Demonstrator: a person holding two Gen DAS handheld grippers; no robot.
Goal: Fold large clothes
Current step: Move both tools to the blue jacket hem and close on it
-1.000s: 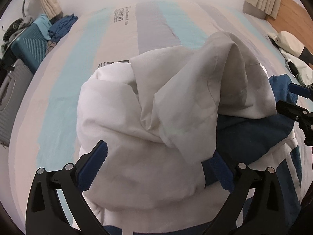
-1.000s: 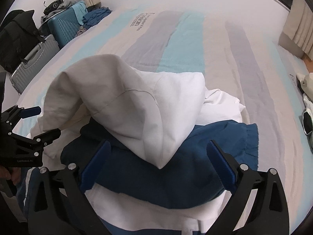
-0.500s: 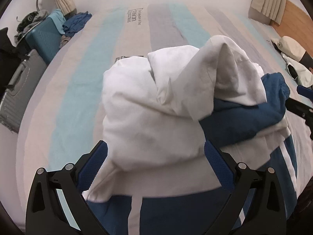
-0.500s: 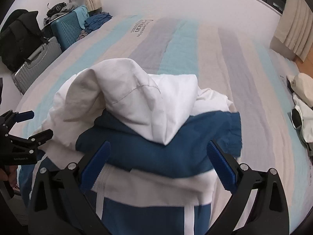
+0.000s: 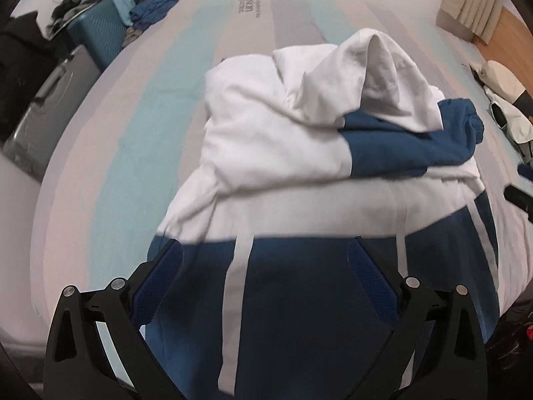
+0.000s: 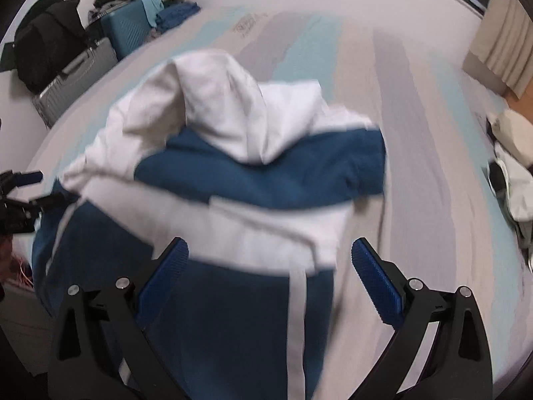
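Both grippers have backed away from the garment since a second ago: then the white hood filled each wrist view right up to the pads, and now I see the whole bundle laid out on the bed with nothing between the fingers.

Nearest me, the left gripper (image 5: 265, 275) hangs with its jaws spread wide and empty above the navy lower body of the hoodie (image 5: 299, 173); the right gripper (image 6: 269, 270) is likewise wide apart and holding nothing, over the same navy panel and its white stripe. In the right wrist view I can see the left gripper off at the left edge, clear of the cloth.

Just beyond the pads, the white chest band runs across. On top of it lies a navy sleeve (image 5: 416, 146), folded in across the body with its cuff at the right. Farther on, the white hood (image 5: 359, 76) sits crumpled over the sleeve, peaked up and not flat.

Beyond that is bare striped bed (image 5: 150, 106). Far left, off the bed, stand a grey suitcase (image 6: 76, 76) and a teal suitcase (image 6: 128, 33) with clothes heaped on it.

I judge the release means the sleeve-and-hood fold has just been set down. The lower half is still unfolded near me, so the next grasp is probably the hem. The puffed-up hood may want flattening first, or the bundle will be lumpy.
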